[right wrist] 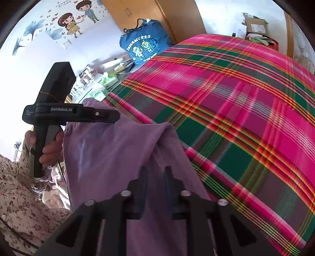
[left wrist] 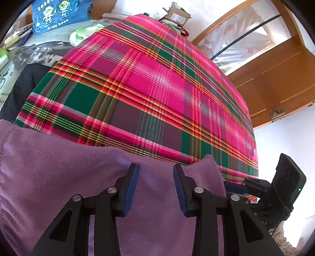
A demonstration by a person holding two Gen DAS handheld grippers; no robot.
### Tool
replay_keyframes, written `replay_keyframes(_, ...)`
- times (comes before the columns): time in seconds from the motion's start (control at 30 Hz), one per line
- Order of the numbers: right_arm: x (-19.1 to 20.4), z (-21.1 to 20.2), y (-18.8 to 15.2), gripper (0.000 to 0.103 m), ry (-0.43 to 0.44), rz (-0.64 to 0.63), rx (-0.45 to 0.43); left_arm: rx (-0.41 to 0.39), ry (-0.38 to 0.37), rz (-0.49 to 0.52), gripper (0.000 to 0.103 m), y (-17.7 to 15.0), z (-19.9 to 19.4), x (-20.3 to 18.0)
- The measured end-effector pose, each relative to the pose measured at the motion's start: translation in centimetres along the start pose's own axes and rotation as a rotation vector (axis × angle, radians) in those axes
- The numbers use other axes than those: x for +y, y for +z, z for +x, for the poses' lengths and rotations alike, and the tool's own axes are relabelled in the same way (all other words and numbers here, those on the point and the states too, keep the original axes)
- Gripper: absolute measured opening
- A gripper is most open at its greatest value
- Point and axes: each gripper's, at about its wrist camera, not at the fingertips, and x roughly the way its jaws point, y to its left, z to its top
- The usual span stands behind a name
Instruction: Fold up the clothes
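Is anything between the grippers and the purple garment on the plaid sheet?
Nothing visible. The purple garment lies directly under the left gripper and the right gripper, on the plaid sheet.

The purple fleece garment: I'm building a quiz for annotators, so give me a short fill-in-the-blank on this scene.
1. The purple fleece garment lies on a pink and green ____ blanket.
2. The tote bag behind the blanket is ____ in colour.
3. The hand gripping the left gripper wears a ____-print sleeve.

Missing words: plaid; blue; floral

Blue printed bag (right wrist: pixel 144 46), cardboard box (left wrist: pixel 177 16), wooden door (left wrist: pixel 275 78).
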Motion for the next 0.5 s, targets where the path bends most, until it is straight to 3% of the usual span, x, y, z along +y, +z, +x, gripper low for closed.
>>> replay_keyframes(0.5,1.5,2.3,0.3,0.023,-0.097,-0.111,0.026,0.006,0.018,0.002,0.038,0.1,0.4,-0.4)
